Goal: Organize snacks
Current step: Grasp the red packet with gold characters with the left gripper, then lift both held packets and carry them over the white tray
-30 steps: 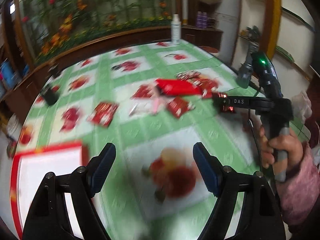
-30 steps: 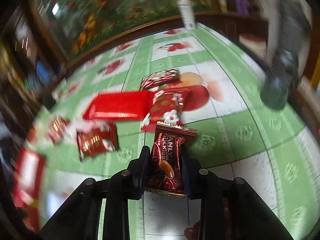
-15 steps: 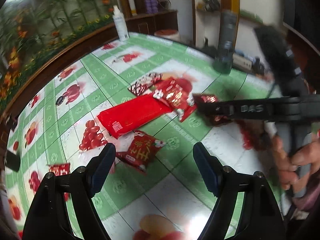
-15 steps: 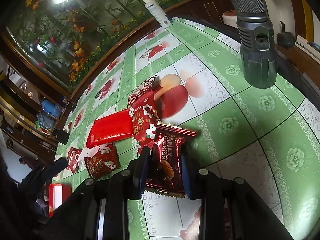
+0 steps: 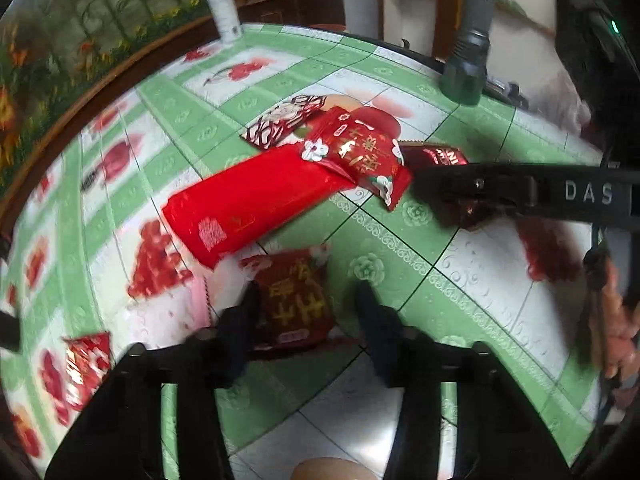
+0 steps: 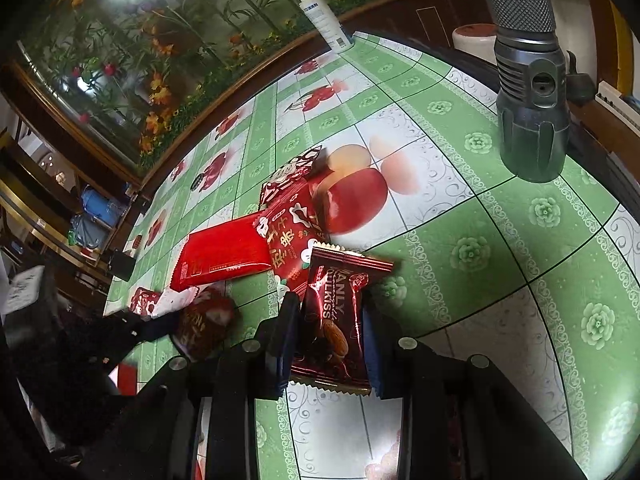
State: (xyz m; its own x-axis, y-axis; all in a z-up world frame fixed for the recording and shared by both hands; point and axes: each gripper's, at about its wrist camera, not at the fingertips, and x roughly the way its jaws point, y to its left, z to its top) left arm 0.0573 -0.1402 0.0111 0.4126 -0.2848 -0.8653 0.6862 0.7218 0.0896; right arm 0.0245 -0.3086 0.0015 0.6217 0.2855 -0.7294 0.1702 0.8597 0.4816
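My left gripper [image 5: 306, 300] is low over the tablecloth, its jaws closing around a small red packet with gold characters [image 5: 292, 308]. The left finger touches the packet's edge; the right finger still shows a gap. In the right wrist view that packet [image 6: 204, 324] is blurred at the left. My right gripper [image 6: 330, 316] is shut on a dark red chocolate almond packet [image 6: 344, 280], also seen as a corner [image 5: 444, 156] in the left wrist view. Beyond lie a long red packet [image 5: 256, 204], a red flowered packet [image 5: 356, 152] overlapping it, and a dark patterned packet [image 5: 284, 124].
A white spray bottle [image 6: 324, 16] stands at the table's far edge. A dark grey cylinder [image 6: 532, 92] stands near the right edge. Another small red packet [image 5: 86, 360] lies at the left. A person's hand [image 5: 616, 320] holds the right gripper's handle.
The left gripper swung right and sank over the small red packet, and its jaws narrowed around it. The right gripper kept the chocolate packet and hardly moved.
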